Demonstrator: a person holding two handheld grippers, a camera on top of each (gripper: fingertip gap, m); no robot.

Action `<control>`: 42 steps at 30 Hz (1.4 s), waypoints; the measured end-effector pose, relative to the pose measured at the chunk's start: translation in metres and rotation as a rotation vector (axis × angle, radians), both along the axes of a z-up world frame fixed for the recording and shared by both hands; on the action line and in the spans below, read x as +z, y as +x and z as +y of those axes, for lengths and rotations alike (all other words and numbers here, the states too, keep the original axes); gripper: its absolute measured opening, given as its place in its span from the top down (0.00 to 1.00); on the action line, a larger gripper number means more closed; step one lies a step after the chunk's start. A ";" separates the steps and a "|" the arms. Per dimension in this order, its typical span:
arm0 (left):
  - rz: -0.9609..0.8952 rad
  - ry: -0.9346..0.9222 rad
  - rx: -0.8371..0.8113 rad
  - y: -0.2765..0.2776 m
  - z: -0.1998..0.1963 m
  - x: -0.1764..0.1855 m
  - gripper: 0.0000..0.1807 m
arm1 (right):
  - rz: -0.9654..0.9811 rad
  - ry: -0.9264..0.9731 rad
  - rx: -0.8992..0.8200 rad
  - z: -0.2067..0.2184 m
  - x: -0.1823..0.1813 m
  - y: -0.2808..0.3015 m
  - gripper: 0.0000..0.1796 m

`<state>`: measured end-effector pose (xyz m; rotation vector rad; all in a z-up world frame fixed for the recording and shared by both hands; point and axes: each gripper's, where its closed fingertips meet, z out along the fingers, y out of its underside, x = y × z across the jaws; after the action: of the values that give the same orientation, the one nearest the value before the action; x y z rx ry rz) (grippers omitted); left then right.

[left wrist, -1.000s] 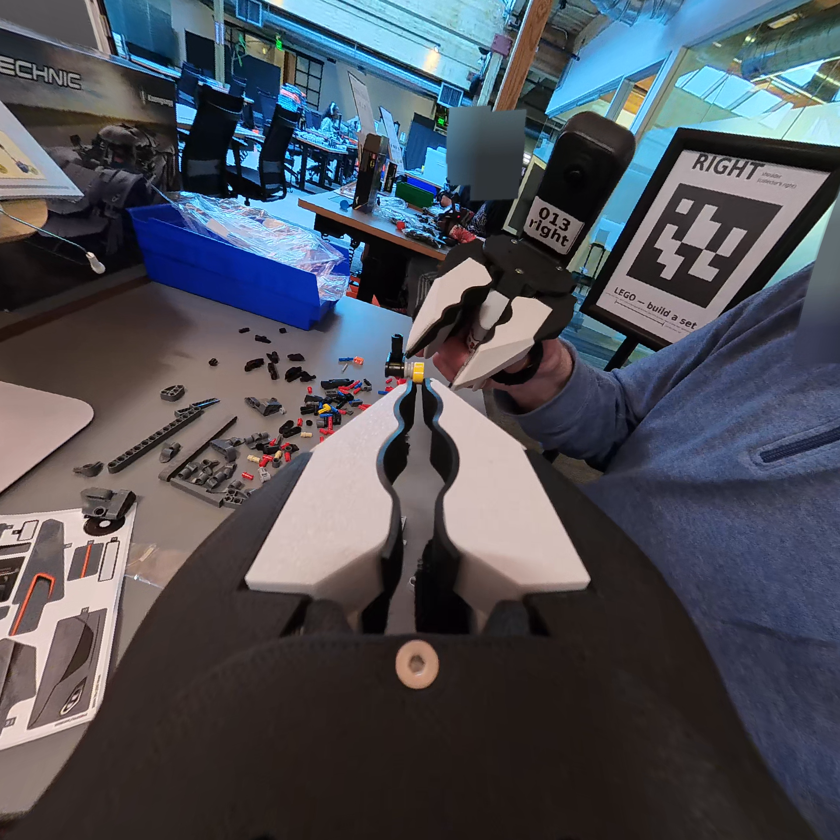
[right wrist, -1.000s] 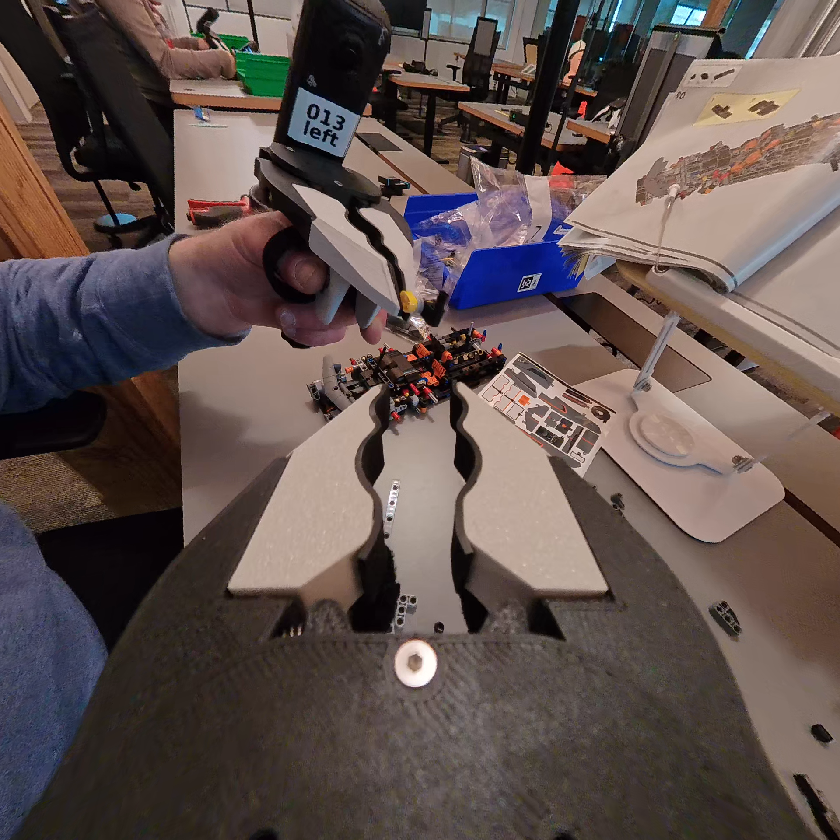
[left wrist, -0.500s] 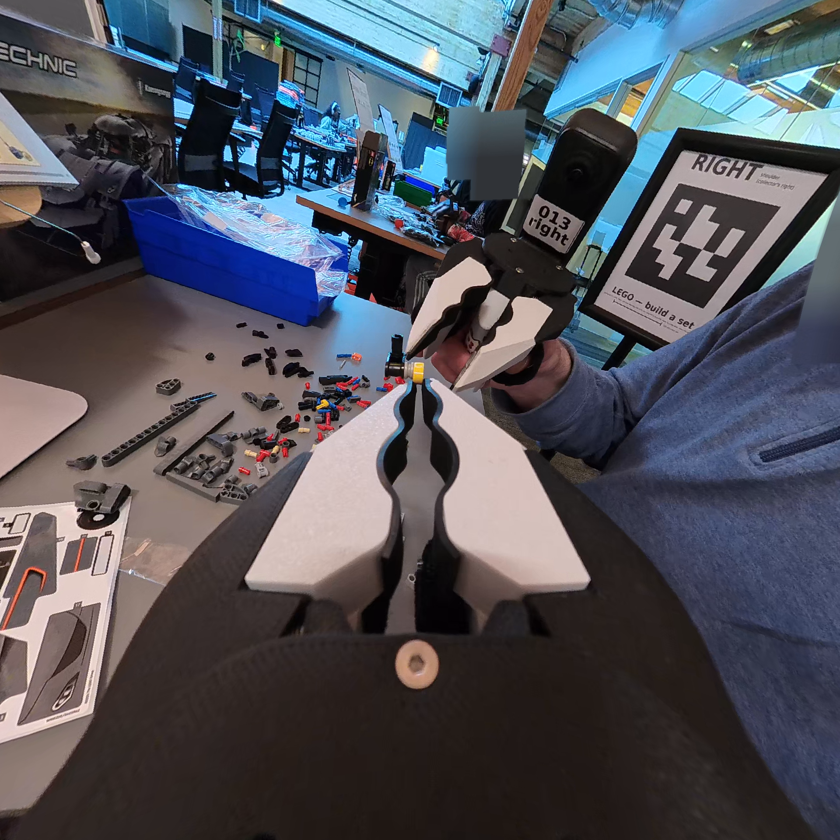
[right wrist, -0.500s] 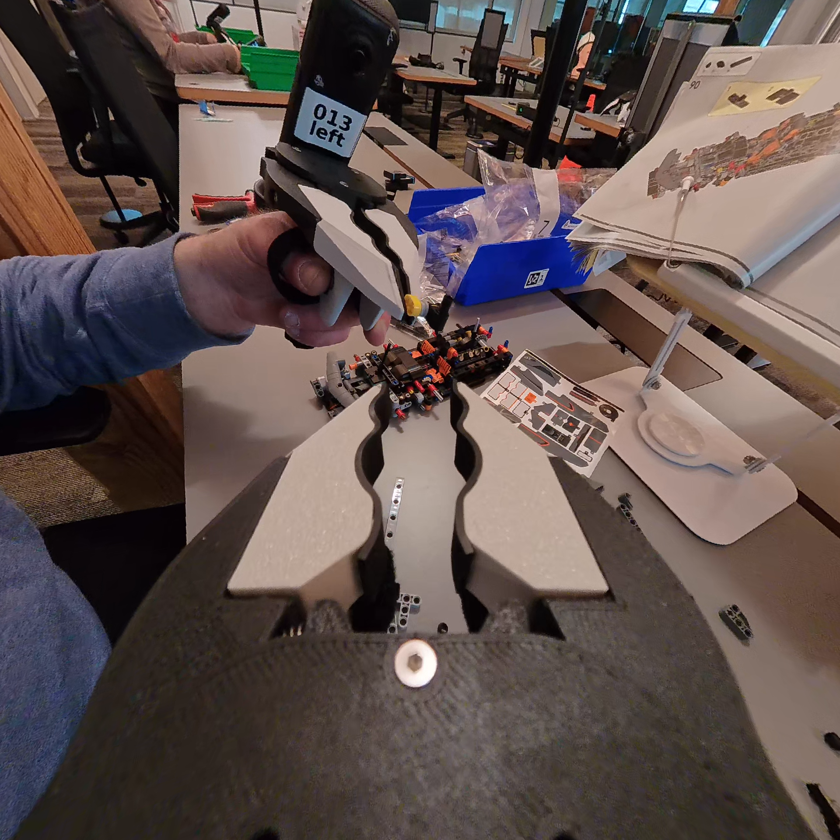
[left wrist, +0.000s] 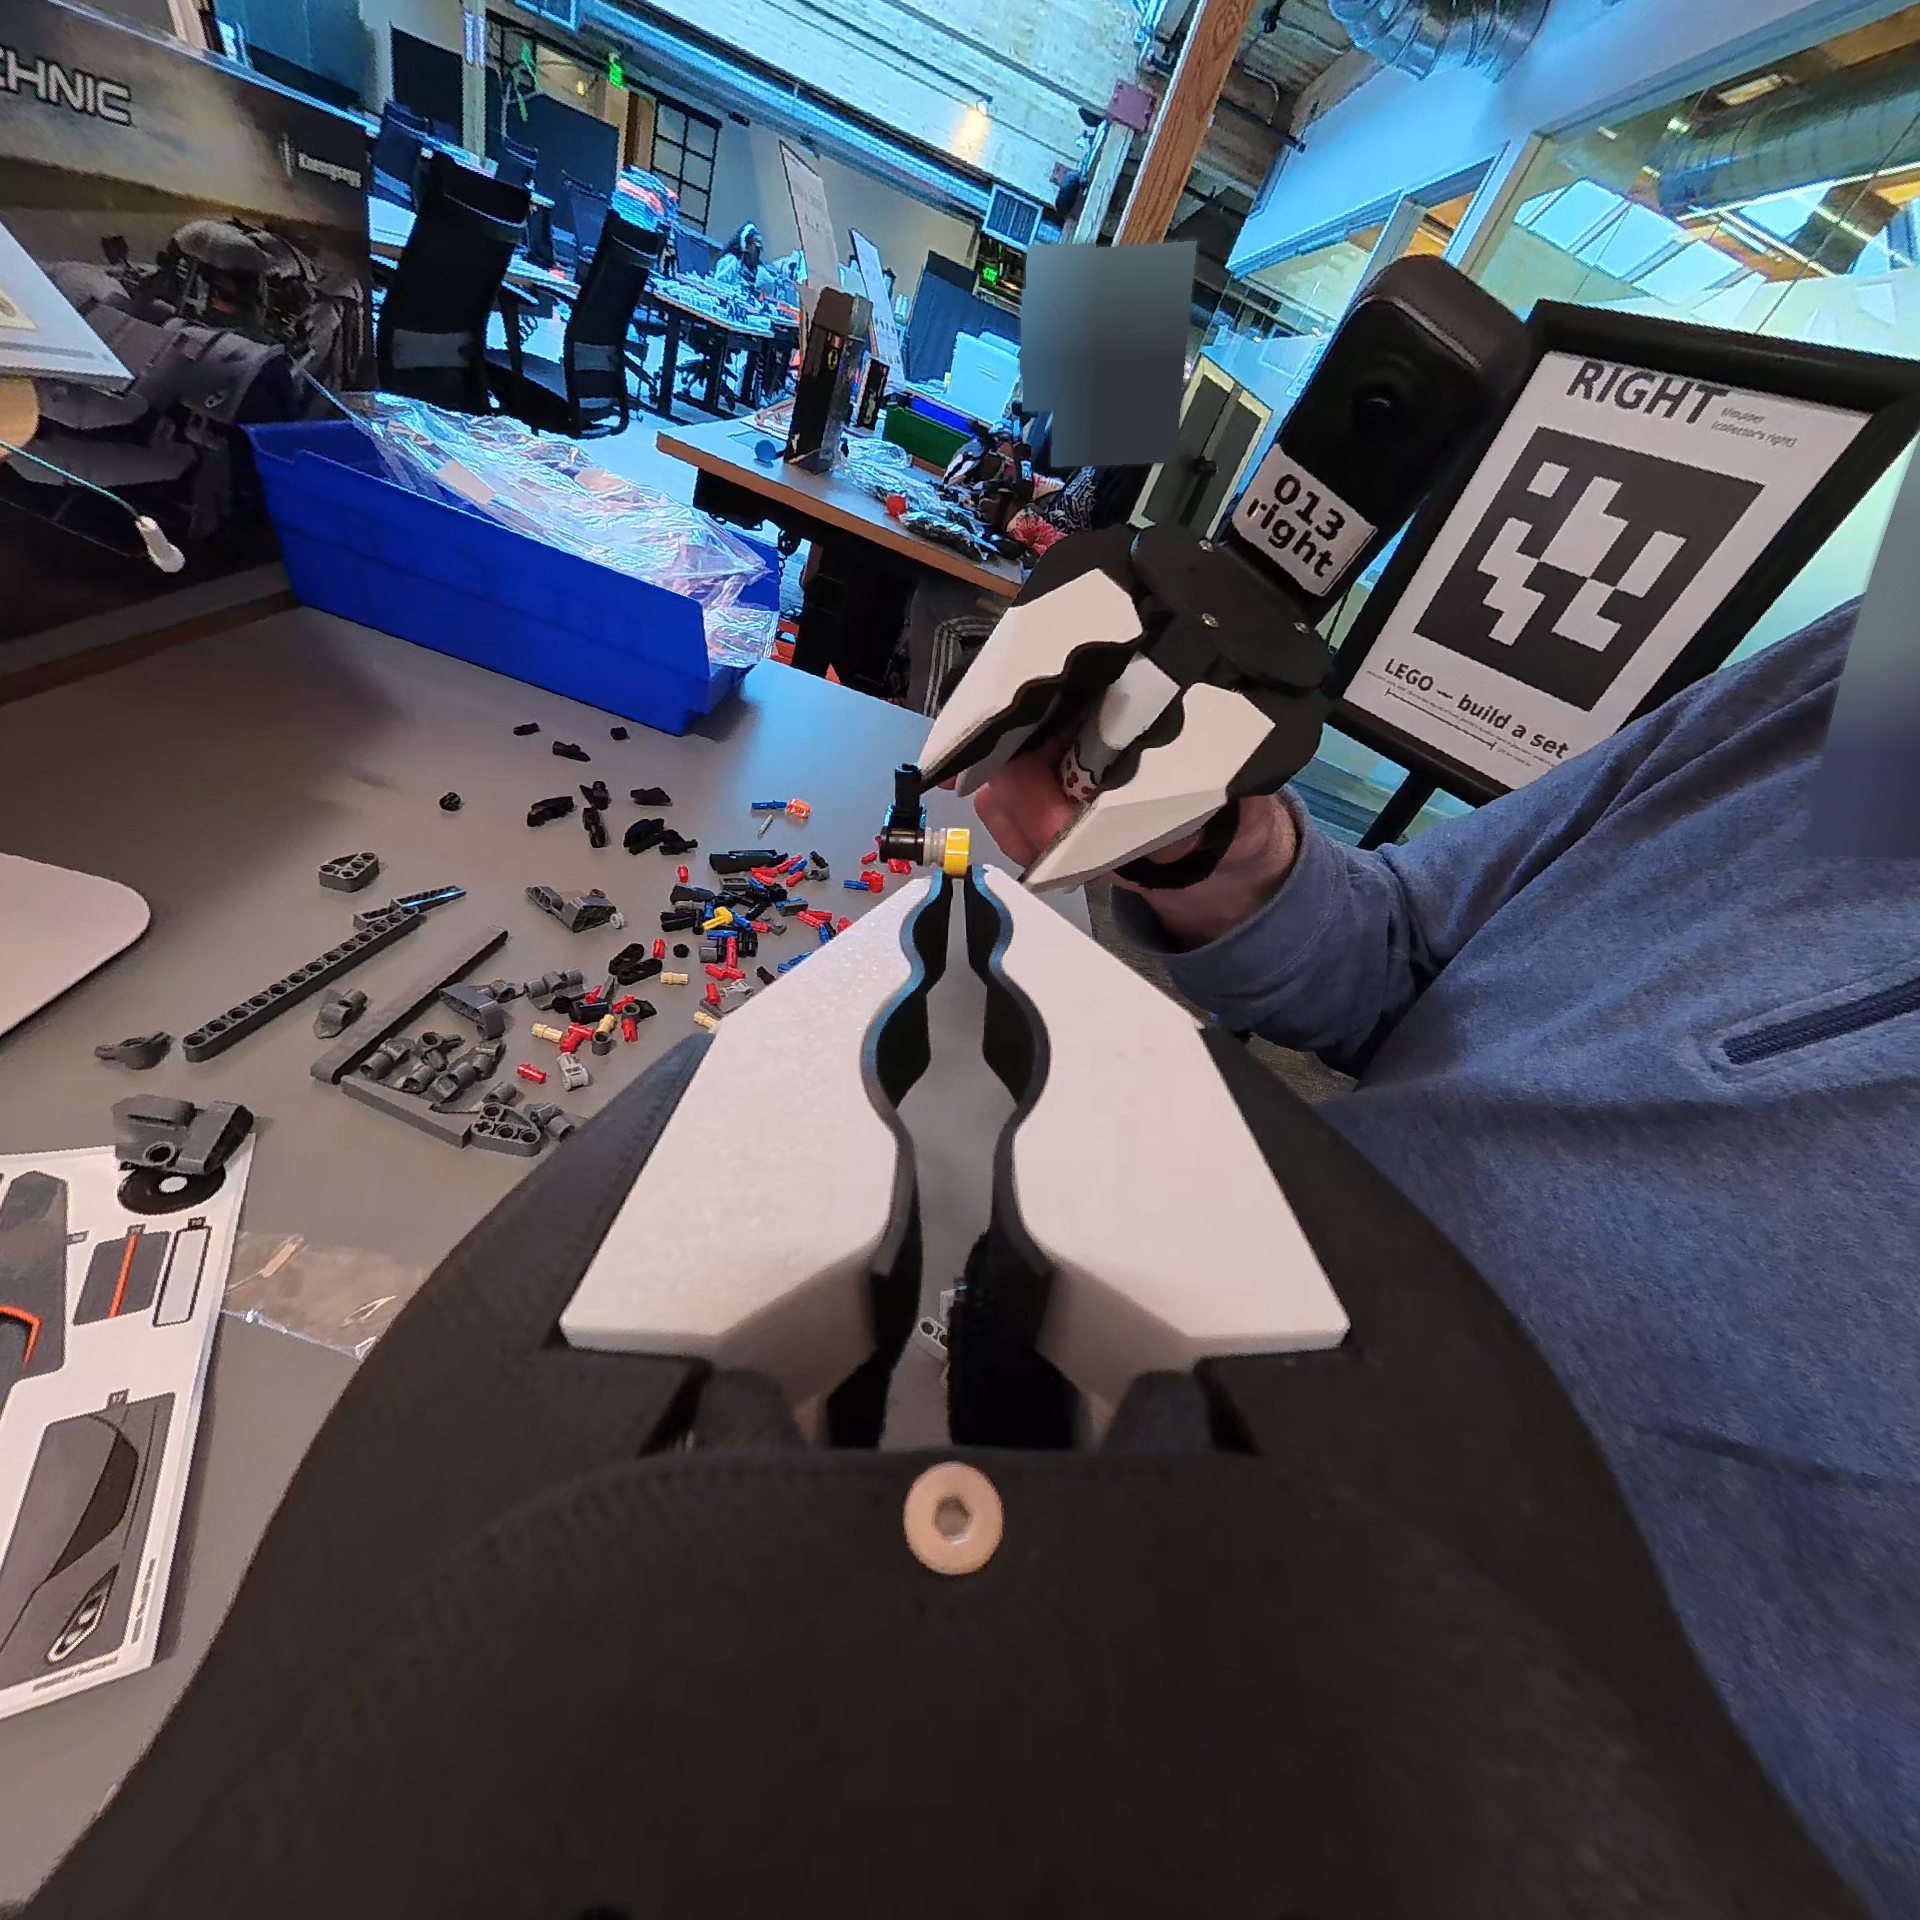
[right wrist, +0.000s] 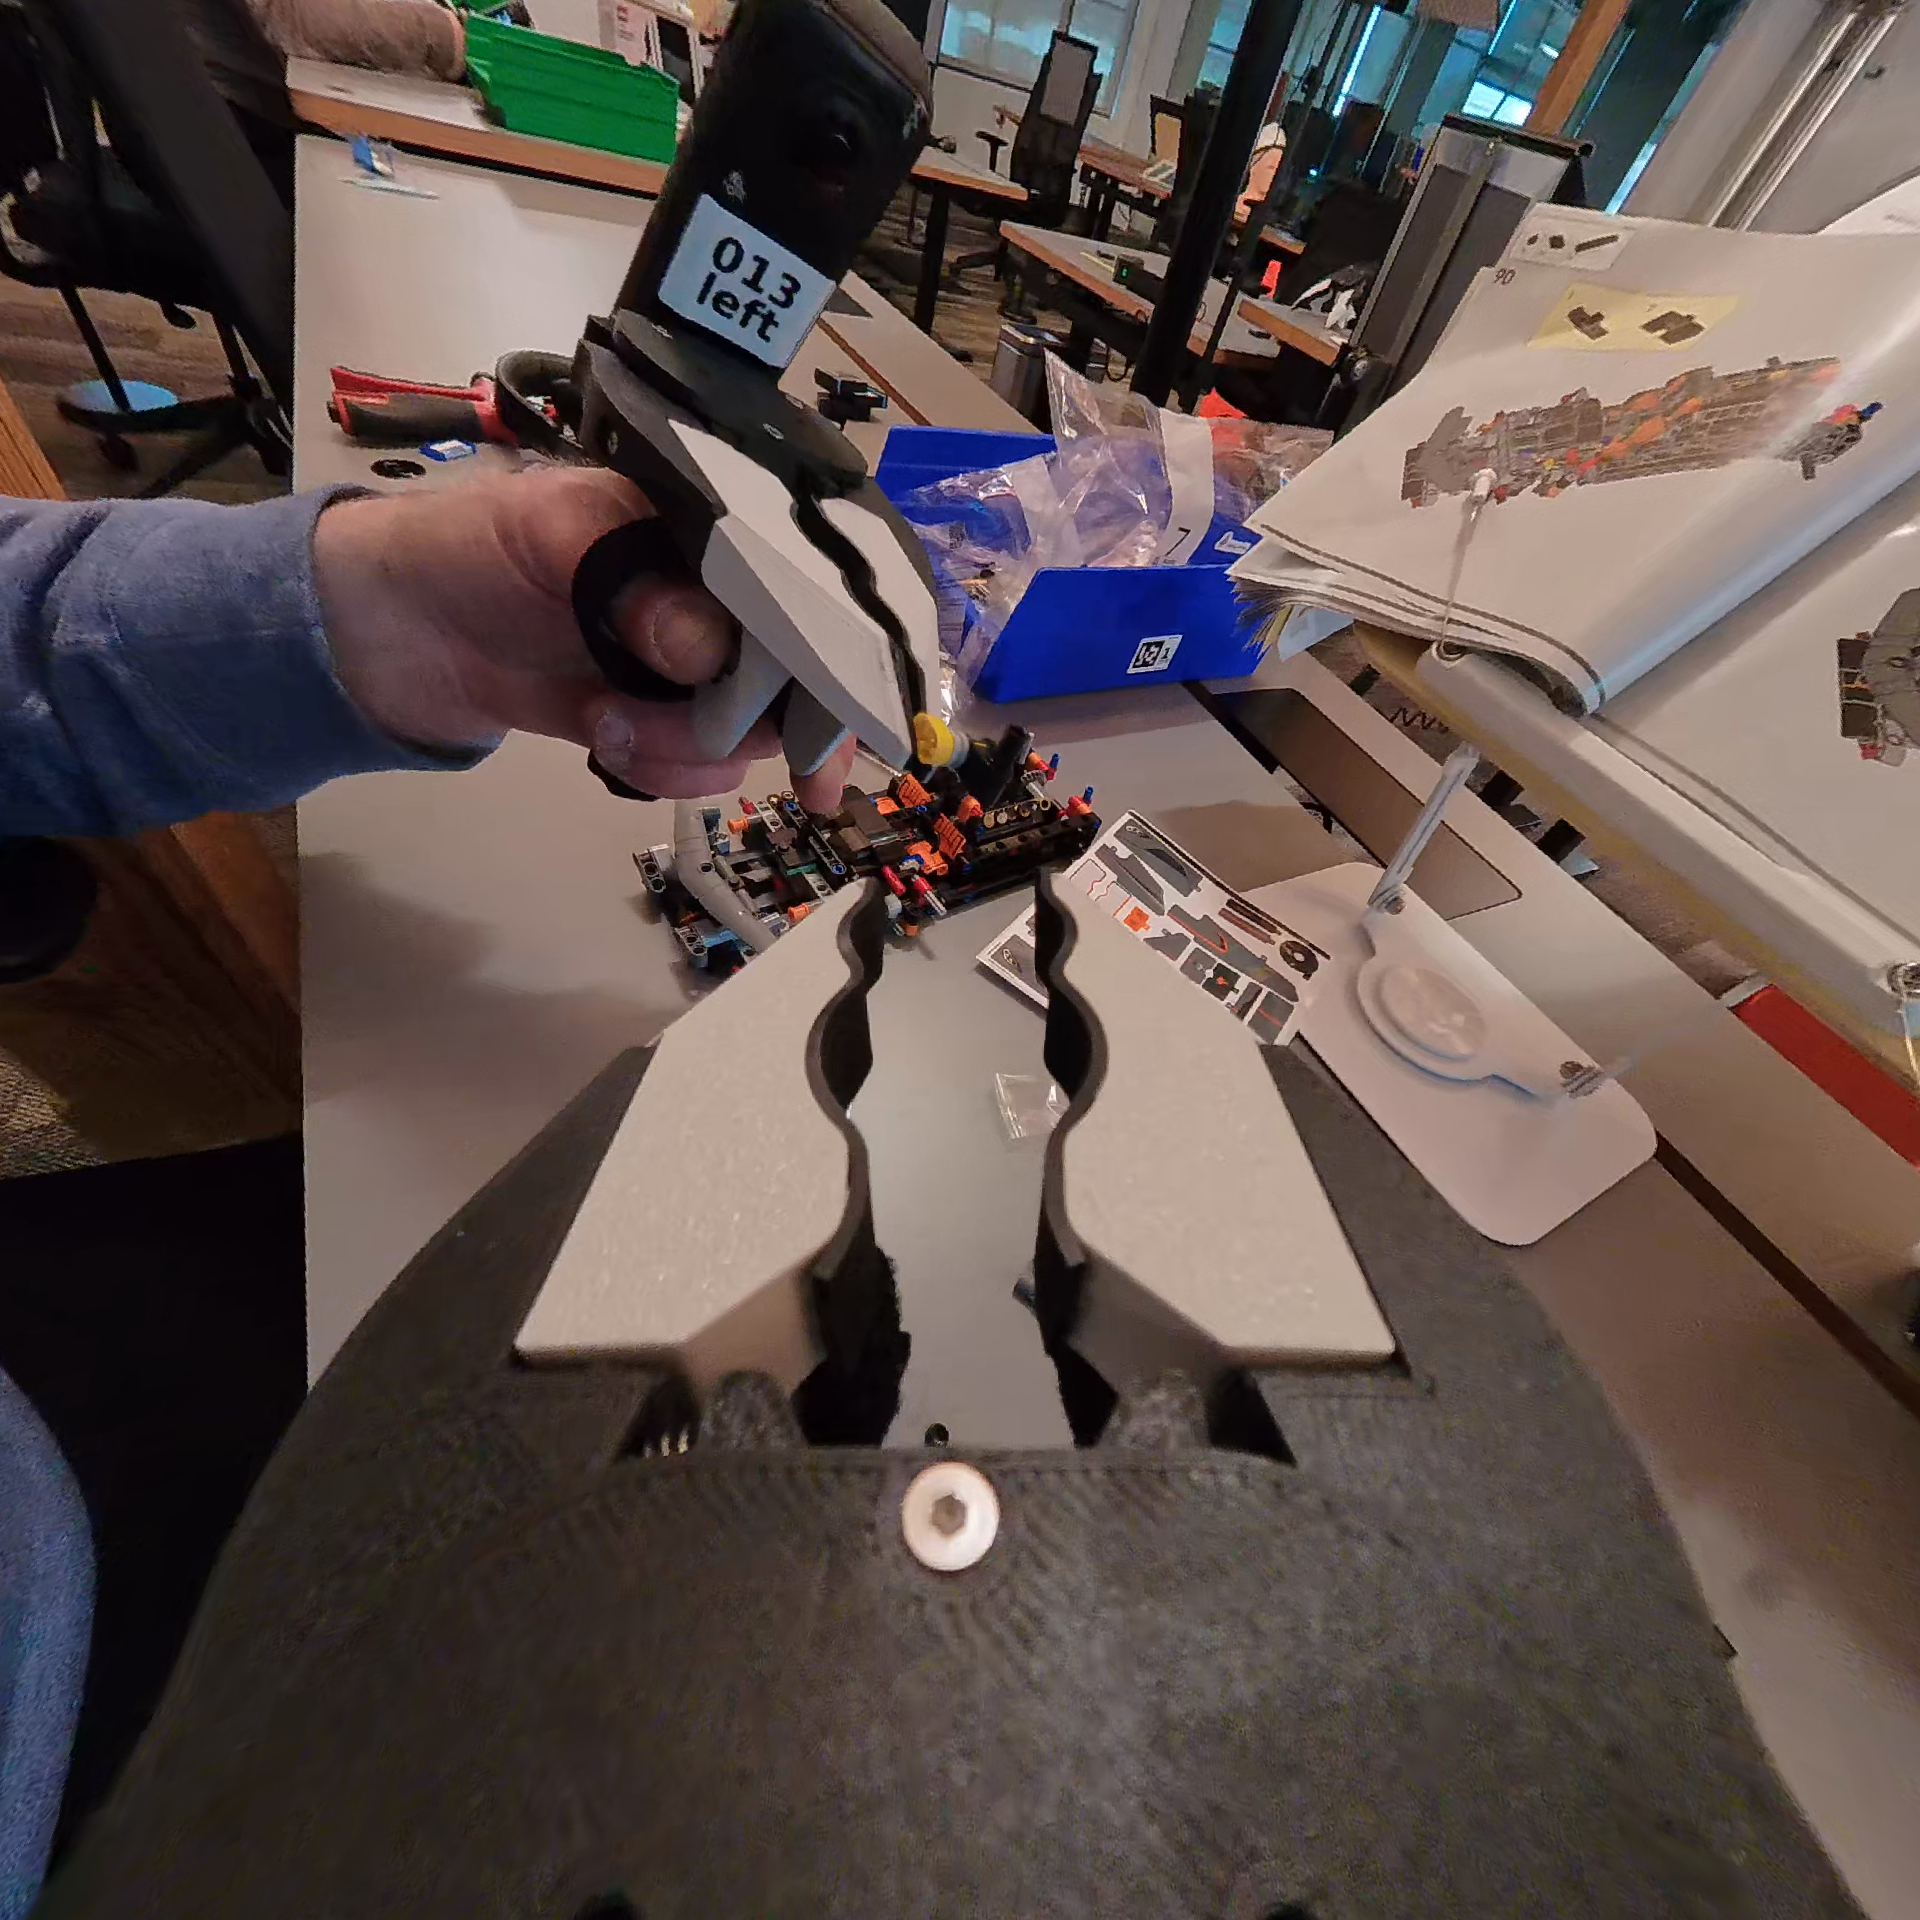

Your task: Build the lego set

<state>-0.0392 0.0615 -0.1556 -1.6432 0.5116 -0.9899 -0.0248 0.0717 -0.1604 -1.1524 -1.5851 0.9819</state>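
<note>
My left gripper is shut on a small piece: a yellow bush on a black connector, held in the air above the table. It also shows in the right wrist view, with the yellow bush at its tip. My right gripper is open and empty. In the left wrist view the right gripper faces the piece, its jaws on either side of it, the upper fingertip right beside the connector's top. The partly built model lies on the table below.
Several loose pieces and long beams lie on the grey table. A sticker sheet lies by the model. A blue bin with bags stands behind. The instruction book sits on a stand at right. Both grippers' tips are close together, under 4 cm apart.
The right gripper has come down and closer to the piece in the left gripper, so its jaws now flank it. The left gripper still holds the piece.
</note>
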 end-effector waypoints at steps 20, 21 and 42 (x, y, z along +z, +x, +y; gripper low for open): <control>0.037 -0.053 -0.013 0.001 0.005 -0.006 1.00 | 0.000 0.175 -0.033 -0.003 -0.005 -0.007 0.83; 0.050 -0.057 -0.015 0.000 0.005 -0.007 1.00 | 0.004 0.157 -0.028 -0.003 -0.005 -0.008 0.83; 0.510 -0.098 -0.123 0.019 -0.002 -0.020 0.99 | 0.056 -0.073 0.006 0.004 0.002 -0.006 0.87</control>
<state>-0.0207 0.0590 -0.1752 -1.9788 0.9247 -0.6833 -0.0305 0.0761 -0.1585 -1.1603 -1.5207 1.0747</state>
